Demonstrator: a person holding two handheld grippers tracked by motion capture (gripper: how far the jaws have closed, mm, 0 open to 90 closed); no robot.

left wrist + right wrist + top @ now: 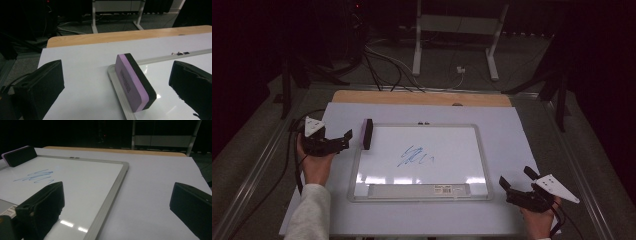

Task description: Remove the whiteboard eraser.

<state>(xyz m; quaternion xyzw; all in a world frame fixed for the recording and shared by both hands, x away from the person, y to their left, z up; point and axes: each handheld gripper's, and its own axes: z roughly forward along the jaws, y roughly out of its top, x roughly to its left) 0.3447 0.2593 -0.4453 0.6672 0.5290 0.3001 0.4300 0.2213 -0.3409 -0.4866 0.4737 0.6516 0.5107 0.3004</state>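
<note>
Your left gripper (343, 139) stands with jaws wide apart and empty, just short of the eraser (367, 134), which sits on its edge on the whiteboard's (422, 195) left frame; its purple face (130, 82) carries print too small to read. Your right gripper (517, 181) rests on the counter (507, 125) right of the board, jaws spread, holding nothing. The blue scribble (414, 156) is illegible.

The eraser (19, 155) is cut off at the left edge in the right gripper view. The blue scribble (414, 156) is illegible. The label (445, 189) on the whiteboard's near tray is too small to read.
</note>
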